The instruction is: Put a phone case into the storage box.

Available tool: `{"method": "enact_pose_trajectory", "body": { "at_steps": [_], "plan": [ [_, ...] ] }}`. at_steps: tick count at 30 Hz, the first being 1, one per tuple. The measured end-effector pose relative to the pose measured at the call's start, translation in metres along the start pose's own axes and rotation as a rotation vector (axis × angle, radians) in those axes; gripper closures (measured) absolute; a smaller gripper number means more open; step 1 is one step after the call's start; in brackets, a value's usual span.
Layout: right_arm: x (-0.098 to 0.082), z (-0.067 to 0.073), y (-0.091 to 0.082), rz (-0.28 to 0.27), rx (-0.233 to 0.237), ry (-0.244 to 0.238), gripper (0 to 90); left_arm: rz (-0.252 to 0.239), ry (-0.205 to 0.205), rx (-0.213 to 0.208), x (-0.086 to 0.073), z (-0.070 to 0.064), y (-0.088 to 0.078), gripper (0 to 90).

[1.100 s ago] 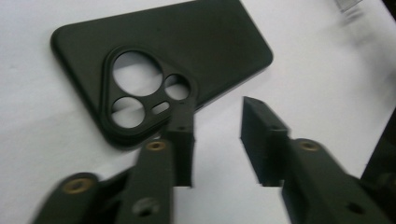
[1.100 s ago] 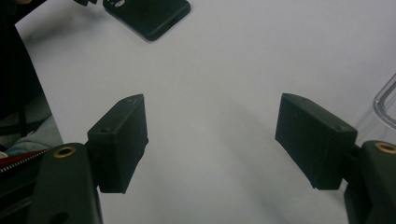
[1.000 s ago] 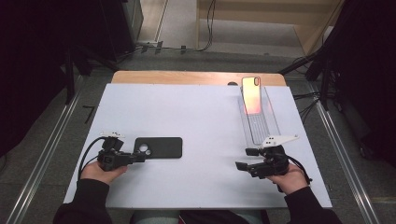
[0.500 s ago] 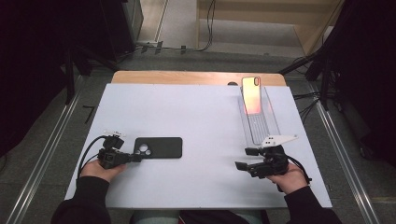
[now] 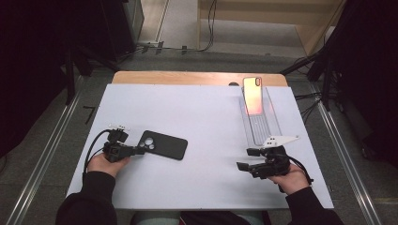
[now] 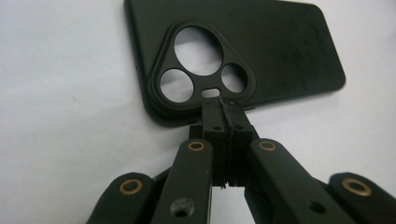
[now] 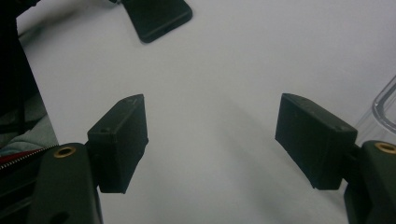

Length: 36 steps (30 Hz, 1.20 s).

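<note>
A black phone case [image 5: 164, 145] lies flat on the white table, back up, with its three camera holes [image 6: 205, 63] toward my left gripper [image 5: 141, 150]. That gripper is shut. Its closed tips [image 6: 219, 105] touch the case's near edge just below the camera cut-out, and I see nothing held between them. My right gripper [image 5: 245, 159] hovers open near the front right, and its fingers [image 7: 123, 140] stand wide apart over bare table. A phone [image 5: 253, 96] with a pink-orange glare leans in a clear tray [image 5: 260, 126] at the back right.
The tray's clear corner [image 7: 385, 105] sits just beyond my right gripper's right finger. A wooden board edge [image 5: 197, 77] runs along the table's back. Cables trail from both grippers, and a person's dark sleeves come in at the front.
My left gripper has edged forward and to the right, and the black case has shifted slightly right with it. The right gripper has stayed still.
</note>
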State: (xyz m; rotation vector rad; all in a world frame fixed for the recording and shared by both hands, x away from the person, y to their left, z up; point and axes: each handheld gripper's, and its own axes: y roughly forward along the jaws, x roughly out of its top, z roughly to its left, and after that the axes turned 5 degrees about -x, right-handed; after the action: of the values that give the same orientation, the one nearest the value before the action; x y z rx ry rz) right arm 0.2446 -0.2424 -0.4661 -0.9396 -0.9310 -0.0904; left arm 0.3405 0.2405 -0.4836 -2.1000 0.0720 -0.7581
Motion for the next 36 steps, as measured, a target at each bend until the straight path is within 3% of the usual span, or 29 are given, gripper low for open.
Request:
{"method": "enact_pose_trajectory", "body": {
  "at_steps": [6,15,18,21,25,31,33,36],
  "plan": [
    [-0.001,-0.002,0.001,0.004,-0.005,0.006,23.5,-0.015,0.024,0.006,0.011,0.0,0.009,90.0],
    [-0.003,-0.003,0.0,0.003,-0.014,0.009,23.5,-0.018,0.041,-0.022,0.025,-0.002,0.022,89.9],
    [-0.004,-0.003,0.0,0.007,-0.02,0.007,23.5,-0.014,0.043,-0.027,0.029,-0.002,0.024,89.8],
    [-0.004,-0.004,0.0,0.006,-0.024,0.006,23.5,-0.016,0.018,-0.046,0.03,-0.001,0.024,89.0],
    [-0.005,-0.004,0.0,0.011,-0.026,0.014,23.5,-0.004,0.003,-0.073,0.029,-0.001,0.019,78.0],
    [-0.005,-0.005,0.0,0.01,-0.032,0.0,23.1,-0.072,0.024,-0.145,0.026,-0.012,0.005,56.2],
    [-0.005,-0.005,0.0,0.011,-0.034,0.001,23.0,-0.084,0.021,-0.171,0.023,-0.017,0.002,55.0],
    [-0.006,-0.005,-0.002,0.002,-0.036,0.003,23.1,-0.104,0.051,-0.194,0.018,-0.023,-0.002,49.8]
  ]
}}
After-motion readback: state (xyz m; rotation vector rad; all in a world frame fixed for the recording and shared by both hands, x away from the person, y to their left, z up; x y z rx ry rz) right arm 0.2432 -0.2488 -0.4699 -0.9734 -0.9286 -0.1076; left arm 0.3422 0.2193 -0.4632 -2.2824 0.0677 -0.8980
